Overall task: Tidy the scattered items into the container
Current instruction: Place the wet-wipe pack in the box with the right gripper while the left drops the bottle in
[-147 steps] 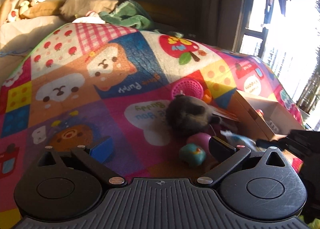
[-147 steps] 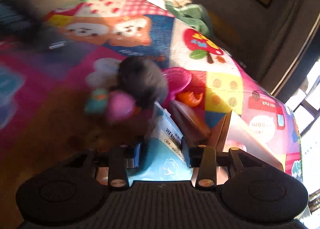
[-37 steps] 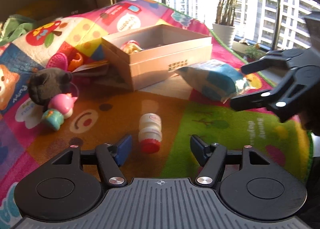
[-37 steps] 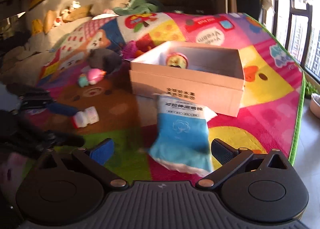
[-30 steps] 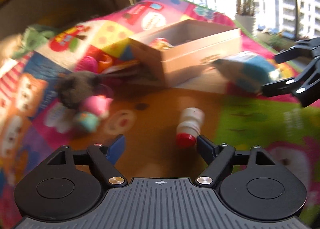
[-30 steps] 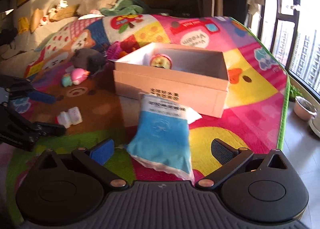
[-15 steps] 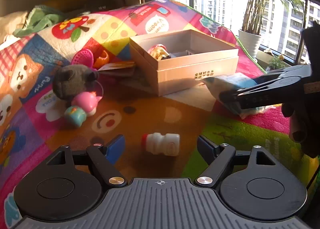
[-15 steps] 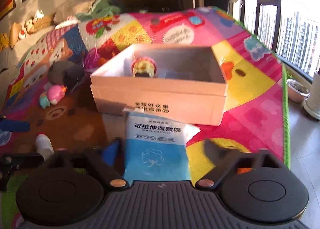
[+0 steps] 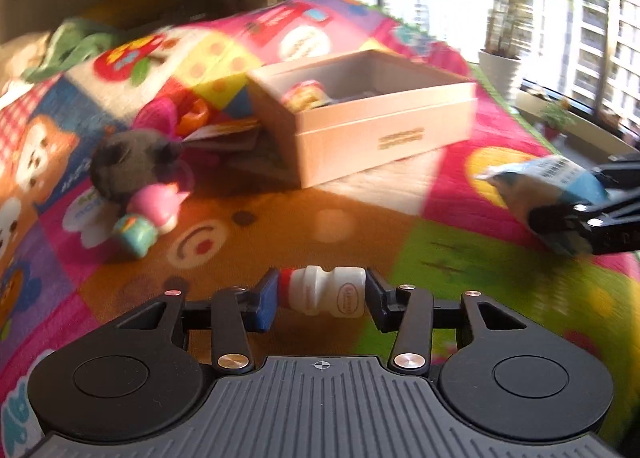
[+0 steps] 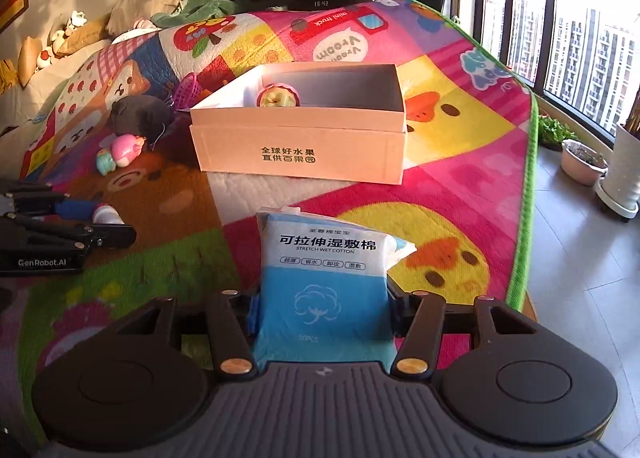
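Note:
My left gripper [image 9: 322, 296] is shut on a small white drink bottle [image 9: 324, 296] with a red cap, held sideways just above the play mat. My right gripper [image 10: 322, 310] is shut on a blue and white pack of wet cotton pads [image 10: 322, 278]; that pack also shows at the right of the left wrist view [image 9: 548, 194]. The open cardboard box [image 10: 298, 150] stands ahead of both grippers, with a pink-lidded round toy [image 10: 278, 96] inside. The box also shows in the left wrist view [image 9: 380, 134].
Left of the box lie a dark plush toy [image 9: 134, 162], a pink and teal doll [image 9: 146, 218], a pink strainer [image 10: 188, 90], an orange toy [image 9: 194, 116] and a flat booklet [image 9: 228, 136]. The mat's green edge [image 10: 524, 226] drops to the floor with plant pots [image 10: 584, 166].
My left gripper has closed on the white bottle, which lay loose on the mat before. My right gripper has closed on the cotton pack, which now sits lifted between the fingers.

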The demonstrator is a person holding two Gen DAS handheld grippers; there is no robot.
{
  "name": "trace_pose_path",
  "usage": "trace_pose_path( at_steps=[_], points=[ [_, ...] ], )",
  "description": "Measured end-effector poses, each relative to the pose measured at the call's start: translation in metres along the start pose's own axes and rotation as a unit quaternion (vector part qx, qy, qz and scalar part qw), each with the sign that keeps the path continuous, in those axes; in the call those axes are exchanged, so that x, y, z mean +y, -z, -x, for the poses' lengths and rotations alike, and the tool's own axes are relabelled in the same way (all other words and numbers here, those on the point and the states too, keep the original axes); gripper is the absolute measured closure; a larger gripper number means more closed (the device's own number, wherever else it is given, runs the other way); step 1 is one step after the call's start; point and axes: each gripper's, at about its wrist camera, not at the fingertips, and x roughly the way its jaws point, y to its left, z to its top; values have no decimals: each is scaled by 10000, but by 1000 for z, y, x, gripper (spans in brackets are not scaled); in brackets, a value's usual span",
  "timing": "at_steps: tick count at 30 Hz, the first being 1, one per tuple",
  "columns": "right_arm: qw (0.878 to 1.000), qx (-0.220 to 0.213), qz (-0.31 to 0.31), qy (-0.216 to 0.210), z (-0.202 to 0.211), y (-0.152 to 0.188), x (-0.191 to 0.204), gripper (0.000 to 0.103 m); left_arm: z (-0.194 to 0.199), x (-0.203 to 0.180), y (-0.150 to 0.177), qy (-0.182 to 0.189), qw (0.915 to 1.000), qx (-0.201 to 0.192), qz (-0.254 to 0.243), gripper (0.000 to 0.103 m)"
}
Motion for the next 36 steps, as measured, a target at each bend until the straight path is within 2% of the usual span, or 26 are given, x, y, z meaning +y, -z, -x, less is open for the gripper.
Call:
trace_pose_path(
  at_steps=[6,11,15,20,27,29,31,32,33,34,36],
  points=[
    [9991,-256,350,-26,34,3,10,49,36,-35,-2,347,9963,-189,-758,53],
    [9973,-616,384,-61,53,-11,14,49,55,-46,-19,354,9920,-596,-1054,53],
    [9955,-887,321,-77,62,-30,10,49,57,-37,-48,196,9909,-977,-902,53],
    [9905,-1333,332,36,59,-68,1,49,40,-18,-91,181,9899,-1279,-590,53],
    [9876,-1514,-289,-288,6,-149,-28,49,-24,3,-153,367,9850,-1670,-236,53],
    [9886,-1403,-407,-356,-23,-169,-33,48,-48,12,-160,645,9861,-1531,-89,47],
    [9913,-1100,-489,-536,-55,-180,-36,33,-62,21,-154,713,9884,-1339,50,26],
    [9922,-977,-576,-522,-66,-181,-38,26,-62,25,-147,687,9887,-1330,37,21],
    [9923,-934,-630,-507,-73,-180,-39,26,-60,31,-136,639,9888,-1347,12,8],
    [9922,-945,-611,-540,-75,-177,-41,26,-56,36,-125,546,9895,-1340,22,3],
    [9918,-1058,-578,-426,-76,-172,-43,26,-52,48,-104,255,9938,-1070,169,1]
  ],
)
